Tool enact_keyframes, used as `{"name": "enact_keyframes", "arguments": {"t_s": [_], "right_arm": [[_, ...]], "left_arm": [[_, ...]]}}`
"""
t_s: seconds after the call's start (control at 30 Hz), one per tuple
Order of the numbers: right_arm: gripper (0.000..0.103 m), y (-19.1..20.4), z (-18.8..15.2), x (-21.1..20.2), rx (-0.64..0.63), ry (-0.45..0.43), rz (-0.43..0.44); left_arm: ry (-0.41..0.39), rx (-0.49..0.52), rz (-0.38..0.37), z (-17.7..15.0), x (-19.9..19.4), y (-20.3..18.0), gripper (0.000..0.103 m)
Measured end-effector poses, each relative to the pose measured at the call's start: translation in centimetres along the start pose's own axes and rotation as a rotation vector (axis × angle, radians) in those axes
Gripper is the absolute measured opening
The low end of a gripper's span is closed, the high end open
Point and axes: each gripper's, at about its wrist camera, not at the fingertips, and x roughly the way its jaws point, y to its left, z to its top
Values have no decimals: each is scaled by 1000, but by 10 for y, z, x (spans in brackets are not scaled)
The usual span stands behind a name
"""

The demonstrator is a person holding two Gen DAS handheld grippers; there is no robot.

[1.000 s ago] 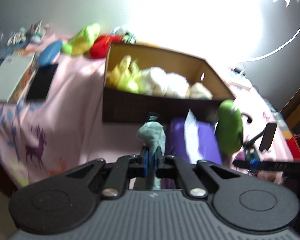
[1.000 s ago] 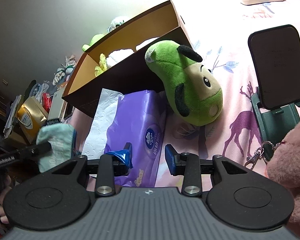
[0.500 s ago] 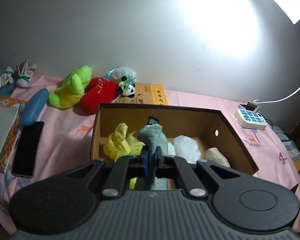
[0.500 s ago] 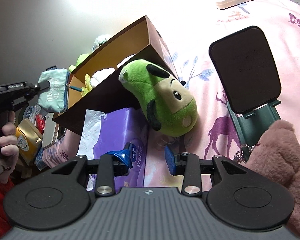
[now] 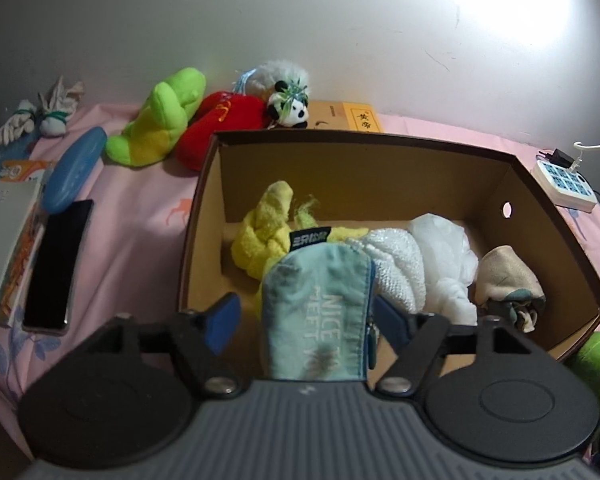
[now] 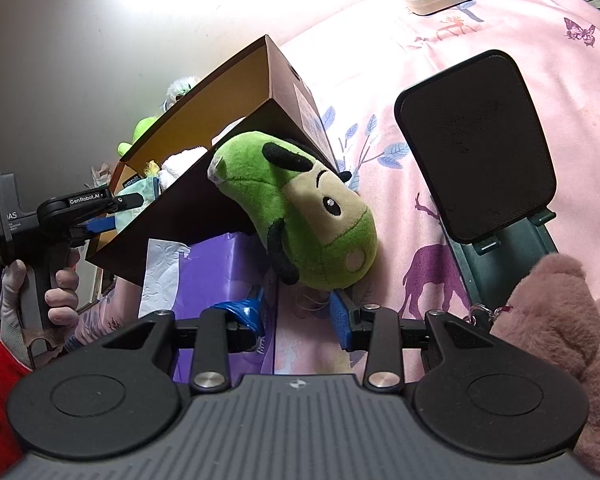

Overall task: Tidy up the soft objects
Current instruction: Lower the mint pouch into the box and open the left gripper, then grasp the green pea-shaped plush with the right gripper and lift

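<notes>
- Left gripper (image 5: 304, 318): jaws just swung wide. Teal pouch (image 5: 320, 312) sits between them over the near end of the cardboard box (image 5: 556, 216); left pad clear of it, right pad at its zipper edge, contact unclear.
- Behind pouch, in box: yellow cloth (image 5: 266, 232), white knit bundle (image 5: 400, 264), white mesh puff (image 5: 446, 256), beige cloth (image 5: 508, 280).
- Right gripper (image 6: 296, 316): jaws partly open, nothing held, over purple tissue pack (image 6: 220, 268).
- Just beyond: green plush (image 6: 300, 216) leaning on the box's outer wall.

One cardboard box (image 5: 548, 216), one teal pouch (image 5: 320, 312), six plush toys, one tissue pack (image 6: 220, 272), one power strip (image 5: 566, 186).
</notes>
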Motion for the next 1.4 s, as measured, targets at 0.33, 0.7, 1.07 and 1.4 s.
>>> {"name": "enact_keyframes", "arguments": {"t_s": [0.33, 0.7, 1.07, 1.4], "right_arm": [[20, 7, -3, -2, -26, -7, 0], [20, 16, -11, -18, -61, -34, 21], [20, 28, -24, -27, -105, -62, 27], [20, 38, -31, -30, -246, -181, -89]], "left_arm": [[-18, 62, 78, -8, -28, -15, 88], [8, 51, 131, -30, -69, -28, 92], [11, 37, 160, -58, -100, -23, 99], [66, 39, 98, -93, -107, -27, 100]]}}
